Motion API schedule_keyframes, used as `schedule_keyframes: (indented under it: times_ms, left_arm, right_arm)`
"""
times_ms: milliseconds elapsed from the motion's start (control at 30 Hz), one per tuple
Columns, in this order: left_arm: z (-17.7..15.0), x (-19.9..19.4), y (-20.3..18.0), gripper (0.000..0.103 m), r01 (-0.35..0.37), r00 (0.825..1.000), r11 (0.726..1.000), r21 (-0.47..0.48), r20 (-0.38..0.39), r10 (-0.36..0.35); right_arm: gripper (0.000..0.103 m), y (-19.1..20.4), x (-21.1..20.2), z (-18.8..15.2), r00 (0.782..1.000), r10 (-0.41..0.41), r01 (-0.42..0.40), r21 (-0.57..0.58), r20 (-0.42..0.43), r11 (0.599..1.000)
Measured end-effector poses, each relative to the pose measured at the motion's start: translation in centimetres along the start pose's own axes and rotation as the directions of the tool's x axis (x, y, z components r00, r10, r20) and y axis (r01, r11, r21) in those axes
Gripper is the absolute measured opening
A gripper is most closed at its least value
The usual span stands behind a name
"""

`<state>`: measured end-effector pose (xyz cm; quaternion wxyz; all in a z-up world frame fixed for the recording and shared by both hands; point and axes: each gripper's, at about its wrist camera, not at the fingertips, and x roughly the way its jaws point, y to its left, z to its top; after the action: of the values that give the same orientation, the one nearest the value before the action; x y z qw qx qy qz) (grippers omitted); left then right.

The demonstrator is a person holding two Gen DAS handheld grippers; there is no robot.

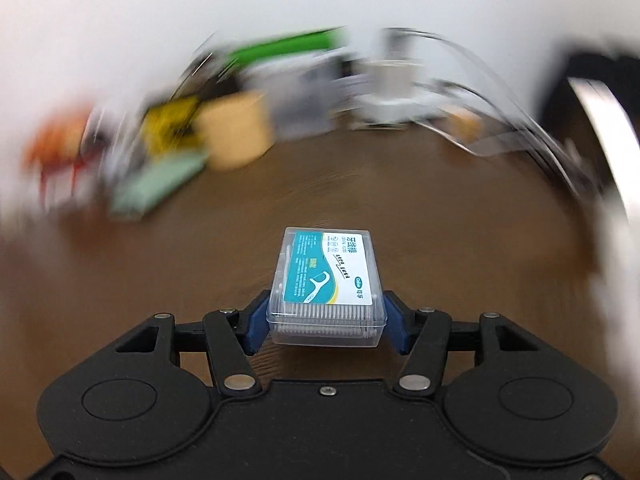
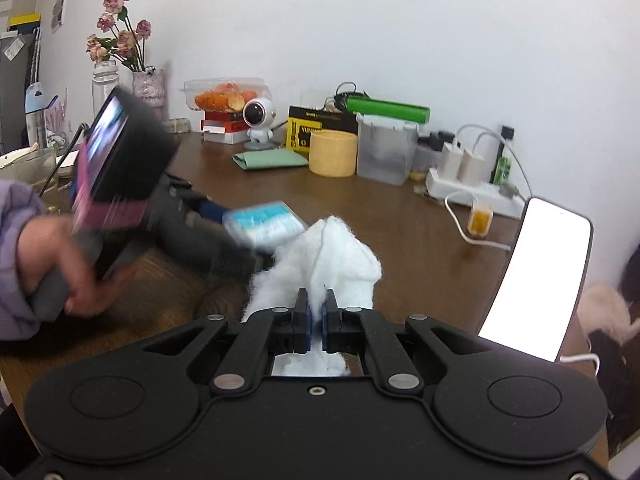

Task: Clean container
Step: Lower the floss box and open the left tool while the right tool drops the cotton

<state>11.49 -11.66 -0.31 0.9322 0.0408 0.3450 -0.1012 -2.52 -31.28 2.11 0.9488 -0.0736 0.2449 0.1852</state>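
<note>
A clear plastic floss-pick box (image 1: 326, 286) with a teal and white label sits between the blue pads of my left gripper (image 1: 326, 322), which is shut on its two long sides and holds it above the brown table (image 1: 440, 240). In the right wrist view the same box (image 2: 262, 226) shows blurred at the tip of the left gripper, held by a hand (image 2: 60, 268) in a lilac sleeve. My right gripper (image 2: 316, 320) is shut on a white cloth (image 2: 332, 264) that bunches up ahead of its fingers, right beside the box.
Along the wall stand a yellow tub (image 2: 333, 153), a lidded clear container (image 2: 384, 152), a green pouch (image 2: 272, 159), a small white robot figure (image 2: 259, 122), a fruit box (image 2: 224, 94), flowers (image 2: 120, 32) and a power strip (image 2: 468, 184). A lit phone (image 2: 536, 280) leans at the right.
</note>
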Motion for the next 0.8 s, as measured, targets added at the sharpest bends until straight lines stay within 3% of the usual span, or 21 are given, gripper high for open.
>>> schedule_keyframes:
  times_ms: [100,367,433,533,633,800]
  left_arm:
    - [1.3,1.4,1.7,0.056,-0.067,0.997,0.985,-0.157,-0.033,0.063]
    - [1.5,1.7,1.4,0.058,-0.118,0.993,0.982,-0.151,-0.040,0.113]
    - [1.6,1.3,1.7,0.077,-0.115,0.993,0.982,-0.150,-0.045,0.110]
    - [1.7,0.6,2.3,0.083,-0.106,0.994,0.982,-0.158,-0.009,0.106]
    - [1.4,-1.2,2.7,0.086,-0.112,0.993,0.984,-0.141,0.017,0.115]
    - [1.2,-2.6,4.4,0.087,-0.131,0.991,0.979,-0.157,0.008,0.134]
  right_arm:
    - [0.004,0.0,0.3,-0.1,1.000,0.006,-0.006,0.002,-0.007,1.000]
    - [0.004,-0.4,1.0,0.3,1.000,0.001,-0.001,-0.006,-0.013,1.000]
    - [0.004,-0.2,0.9,0.8,1.000,-0.003,0.003,-0.008,-0.008,1.000]
    - [0.005,-0.2,0.9,2.6,1.000,-0.020,0.020,-0.023,0.020,1.000]
    - [0.006,-1.6,2.9,5.6,0.998,-0.060,0.061,-0.018,0.026,0.998]
    - [0.009,-4.0,10.6,10.1,0.992,-0.104,0.106,0.025,-0.077,0.994]
